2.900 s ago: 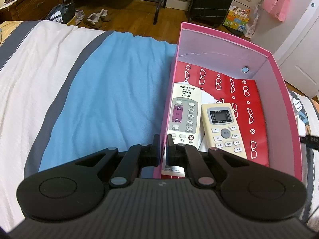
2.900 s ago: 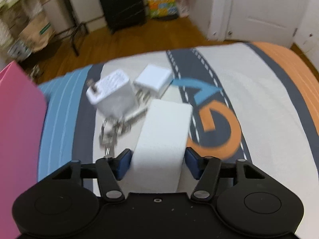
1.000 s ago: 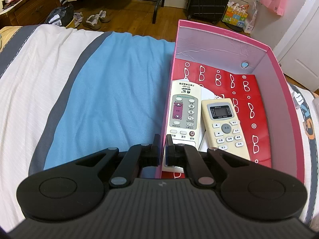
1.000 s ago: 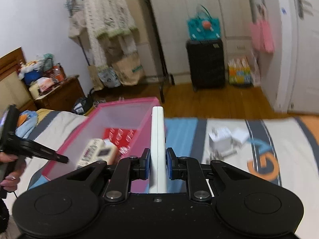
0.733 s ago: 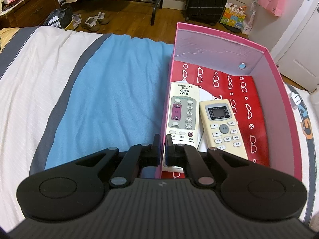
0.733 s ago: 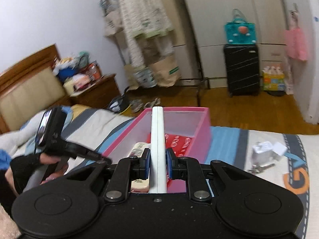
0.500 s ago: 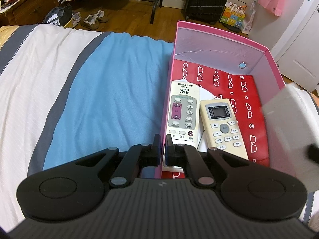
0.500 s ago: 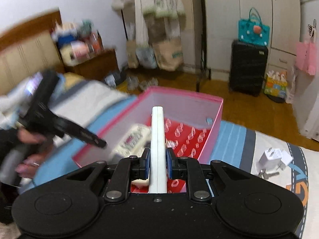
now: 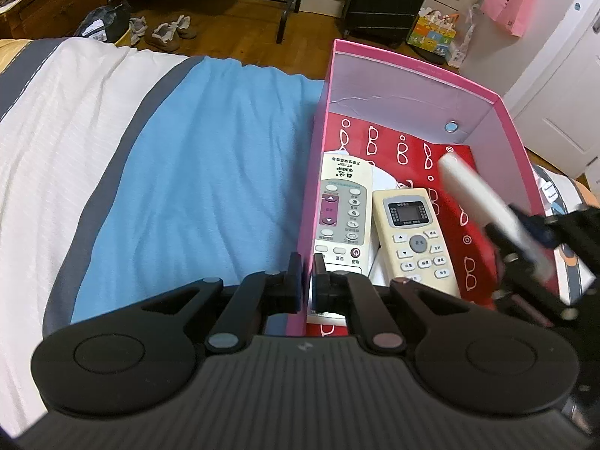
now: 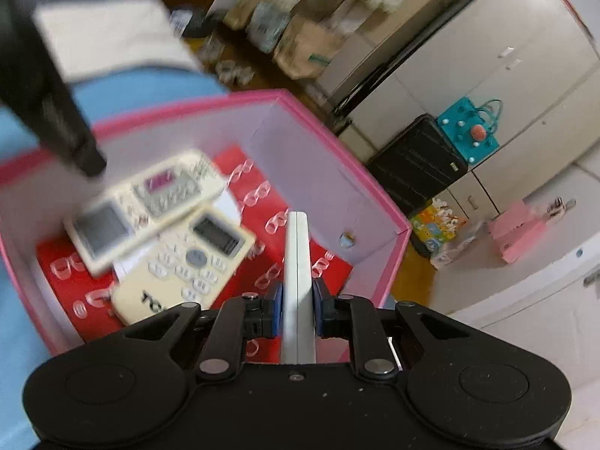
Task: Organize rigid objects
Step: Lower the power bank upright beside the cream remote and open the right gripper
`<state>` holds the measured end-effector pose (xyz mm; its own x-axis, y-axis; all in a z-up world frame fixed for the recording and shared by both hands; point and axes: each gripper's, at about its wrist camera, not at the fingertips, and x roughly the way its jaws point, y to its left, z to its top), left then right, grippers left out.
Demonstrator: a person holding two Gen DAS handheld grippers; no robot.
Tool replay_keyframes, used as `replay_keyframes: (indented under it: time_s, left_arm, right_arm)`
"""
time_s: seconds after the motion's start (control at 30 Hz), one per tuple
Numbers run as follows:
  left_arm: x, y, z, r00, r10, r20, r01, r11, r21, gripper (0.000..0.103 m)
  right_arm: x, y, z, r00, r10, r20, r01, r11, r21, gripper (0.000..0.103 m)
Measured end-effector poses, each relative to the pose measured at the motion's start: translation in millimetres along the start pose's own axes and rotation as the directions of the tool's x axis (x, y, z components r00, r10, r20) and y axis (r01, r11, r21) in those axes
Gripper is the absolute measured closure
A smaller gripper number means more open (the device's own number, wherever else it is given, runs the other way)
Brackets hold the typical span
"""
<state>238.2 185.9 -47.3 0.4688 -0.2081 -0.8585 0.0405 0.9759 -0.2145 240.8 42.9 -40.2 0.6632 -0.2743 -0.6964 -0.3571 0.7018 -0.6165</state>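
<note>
Left wrist view: left gripper (image 9: 304,285) has its jaws nearly closed, pinching the near left wall of the pink box (image 9: 412,67), which sits on the bed (image 9: 210,172) toward its foot edge. Two remotes lie flat on the red liner along the box's left side: grey-panel remote (image 9: 343,210) against the left wall, cream remote (image 9: 414,232) just beside it, long axes roughly parallel to that wall. The white slab (image 9: 476,195) comes in over the box's right wall, held by the right gripper (image 9: 525,240), its free end tilted down toward the bare liner right of the cream remote. Motion blur there, so exact height above the liner can't be read.

Right wrist view: right gripper (image 10: 297,311) jaws are clamped on the slab's (image 10: 297,255) thin edges, slab edge-on and running straight out along the fingers. Its tip points at the far right corner of the box (image 10: 337,142); both remotes sit to the left of it, apart from the slab.

Judgement: the key relation is the slab's long axis versus the free strip. It's already roughly parallel to the remotes, so the next move needs a lowering plus a roll to flat, not a yaw. Right hand does the placing; left just steadies the box.
</note>
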Motion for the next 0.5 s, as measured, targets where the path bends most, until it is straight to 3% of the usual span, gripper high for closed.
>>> replay_keyframes:
  time_s: [0.1,0.23,0.37,0.5]
  left_arm:
    - [0.2,1.3,0.7,1.000,-0.009,-0.002,0.009,1.000,-0.003,0.098]
    - [1.2,2.3,1.3,1.000,-0.012,-0.003,0.012,1.000,-0.007,0.098]
    - [0.3,-0.5,0.2,1.000,-0.004,0.004,0.004,1.000,0.017,0.099]
    - [0.9,-0.7,0.8,1.000,-0.001,-0.004,0.001,1.000,0.009,0.099]
  right_arm:
    - [12.0,2.2,-2.6,0.997,0.045,-0.066,-0.045,0.999,-0.003,0.084]
    - [12.6,-4.2,-10.3,0.992,0.087,-0.091,-0.081,0.995,0.063,0.081]
    - [4.6,-12.5,-17.4,0.986,0.147,-0.073,-0.139,0.984,0.109,0.059]
    - [-22.4,-38.8,-30.8,0.968,0.249,0.031,-0.249,0.944,0.218,0.048]
